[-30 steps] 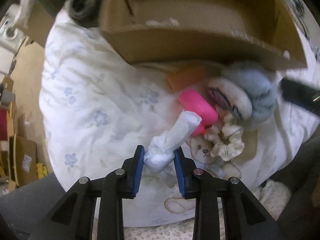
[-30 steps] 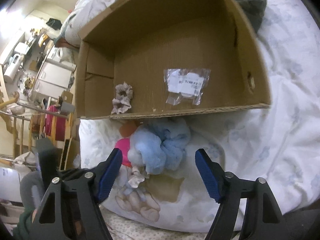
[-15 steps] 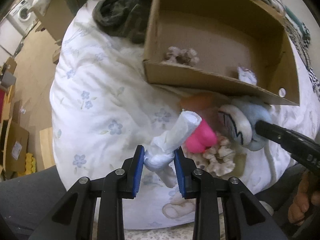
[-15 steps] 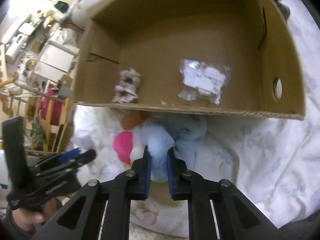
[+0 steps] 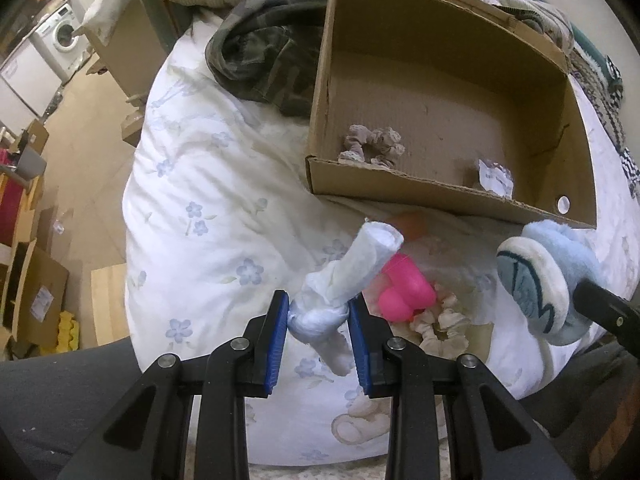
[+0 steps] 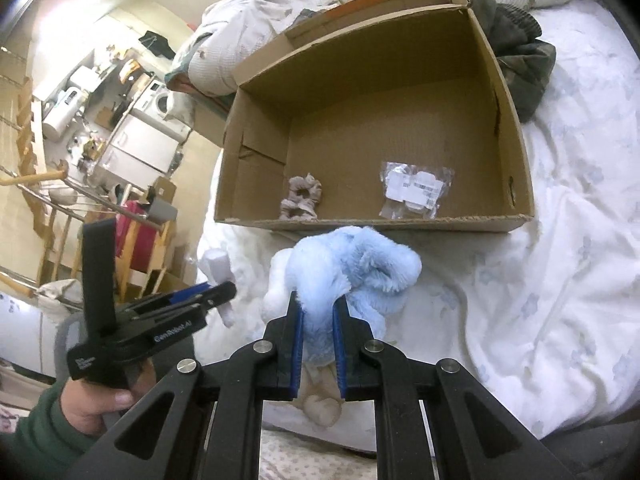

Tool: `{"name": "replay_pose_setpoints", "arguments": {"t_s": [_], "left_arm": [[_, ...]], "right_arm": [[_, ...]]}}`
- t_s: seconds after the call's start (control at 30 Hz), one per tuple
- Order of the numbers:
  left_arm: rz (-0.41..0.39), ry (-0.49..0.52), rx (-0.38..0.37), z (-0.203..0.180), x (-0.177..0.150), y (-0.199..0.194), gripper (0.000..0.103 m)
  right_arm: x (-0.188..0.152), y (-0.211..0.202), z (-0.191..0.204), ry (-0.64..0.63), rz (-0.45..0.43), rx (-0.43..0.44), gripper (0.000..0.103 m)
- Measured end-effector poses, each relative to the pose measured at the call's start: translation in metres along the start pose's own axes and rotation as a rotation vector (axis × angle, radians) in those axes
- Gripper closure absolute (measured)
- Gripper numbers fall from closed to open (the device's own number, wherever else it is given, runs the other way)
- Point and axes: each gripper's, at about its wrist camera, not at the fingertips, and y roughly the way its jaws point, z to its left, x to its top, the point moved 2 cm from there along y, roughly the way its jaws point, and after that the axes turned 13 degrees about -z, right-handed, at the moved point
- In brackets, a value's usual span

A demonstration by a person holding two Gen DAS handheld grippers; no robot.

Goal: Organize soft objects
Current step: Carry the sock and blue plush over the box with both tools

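left gripper (image 5: 319, 316): white cloth roll (image 5: 347, 276) kept clamped, raised below box (image 5: 436, 196) | right gripper (image 6: 317, 322): blue plush slipper (image 6: 352, 268) clamped, lifted off bed (image 5: 208, 216) since earlier frame

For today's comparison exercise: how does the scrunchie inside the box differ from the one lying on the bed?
The grey-brown scrunchie lies on the floor of the cardboard box; the cream scrunchie lies on the white duvet outside it. The grey-brown one lies alone; the cream one sits against a pink object. Both are ruffled fabric loops, neither gripped.
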Motion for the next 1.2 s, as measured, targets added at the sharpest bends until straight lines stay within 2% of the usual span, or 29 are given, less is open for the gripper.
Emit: {"name": "replay_pose_setpoints", "arguments": {"t_s": [0.3,0.47,0.73,0.97,1.07,1.2], "left_arm": [[-0.054,0.039,-0.037,-0.01,0.004,-0.023,0.076],[-0.093,0.018,-0.051,-0.012,0.027,-0.038,0.076],[-0.179,0.005,-0.059,-0.017,0.076,-0.059,0.076],[-0.232,0.08,-0.03,-0.035,0.113,-0.047,0.076],[-0.23,0.081,-0.025,-0.04,0.122,-0.033,0.076],[-0.223,0.059,-0.036,-0.044,0.123,-0.011,0.076]], "right_arm": [[-0.001,-0.005,0.004,-0.013,-0.002,0.019,0.088],[0.01,-0.025,0.007,-0.005,-0.064,0.044,0.088],[0.049,-0.053,0.007,0.012,-0.181,0.071,0.088],[0.081,-0.053,-0.003,-0.009,-0.24,0.047,0.088],[0.086,-0.043,-0.018,0.016,-0.257,0.03,0.088],[0.079,-0.021,-0.04,0.08,-0.215,-0.014,0.088]]}}
